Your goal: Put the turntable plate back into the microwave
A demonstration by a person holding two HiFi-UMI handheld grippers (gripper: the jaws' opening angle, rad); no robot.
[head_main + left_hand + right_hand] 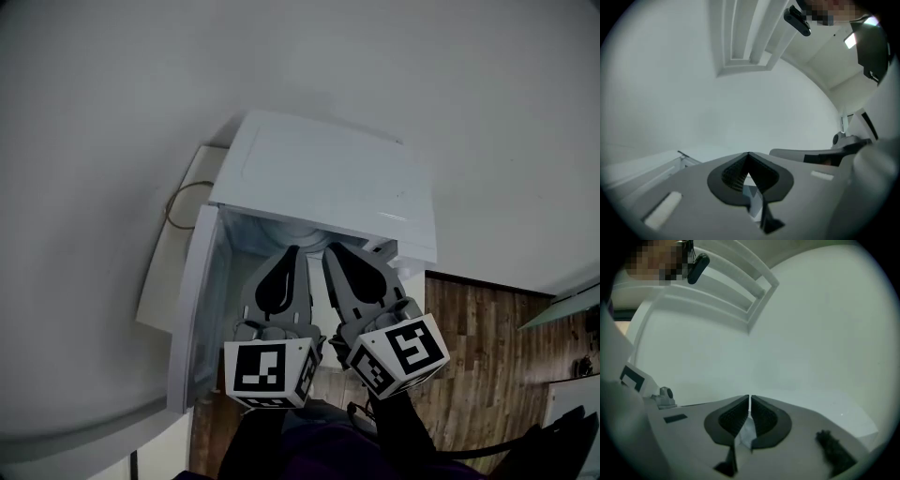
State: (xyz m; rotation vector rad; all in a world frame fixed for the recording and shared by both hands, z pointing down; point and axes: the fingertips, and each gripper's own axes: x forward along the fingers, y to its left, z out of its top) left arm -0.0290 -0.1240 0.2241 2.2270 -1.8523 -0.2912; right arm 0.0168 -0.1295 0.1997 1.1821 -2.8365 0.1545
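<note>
In the head view a white microwave (328,173) is seen from above, its door (192,309) swung open to the left. Inside the cavity a pale curved rim (281,231) shows, seemingly the turntable plate; most of it is hidden under the microwave's top. Both grippers are held side by side in front of the opening, pointing into it. My left gripper (289,251) (748,153) is shut with nothing between its pads. My right gripper (330,247) (749,397) has its pads together too, and it holds nothing. Both gripper views look out over white walls.
A thin cable loop (178,202) lies on a white board (169,281) to the left of the microwave. Wooden floor (487,347) shows at the lower right. The right gripper's body (825,157) appears at the right of the left gripper view.
</note>
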